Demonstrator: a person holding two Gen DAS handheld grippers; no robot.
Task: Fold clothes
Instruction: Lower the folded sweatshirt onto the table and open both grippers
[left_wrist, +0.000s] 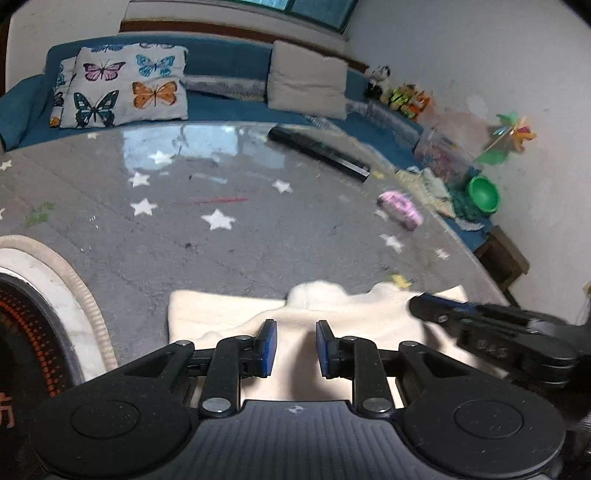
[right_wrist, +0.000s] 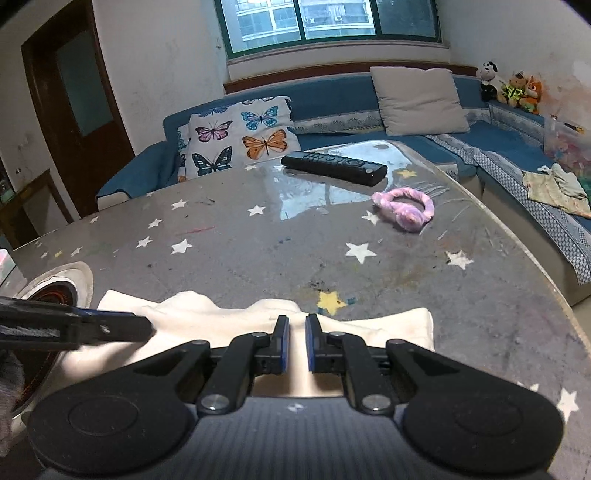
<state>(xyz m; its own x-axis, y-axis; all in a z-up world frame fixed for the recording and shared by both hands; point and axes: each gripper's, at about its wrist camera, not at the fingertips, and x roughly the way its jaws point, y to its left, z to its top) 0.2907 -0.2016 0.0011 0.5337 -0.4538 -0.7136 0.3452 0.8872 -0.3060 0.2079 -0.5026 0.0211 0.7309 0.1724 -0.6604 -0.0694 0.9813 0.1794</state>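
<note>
Grey starred table (right_wrist: 258, 266), cream garment (right_wrist: 207, 314) folded flat, rumpled

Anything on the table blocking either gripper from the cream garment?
Nothing visible does. Both the left gripper and right gripper hang directly over the cream garment; the pink earmuffs and remote lie beyond it.

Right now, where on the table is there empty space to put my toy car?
The widest bare patch is the grey starred table between the cream cloth at the near edge and the black remote. More room lies left of the remote. The right side is crowded by the pink headband; the near left holds a round heater.
</note>
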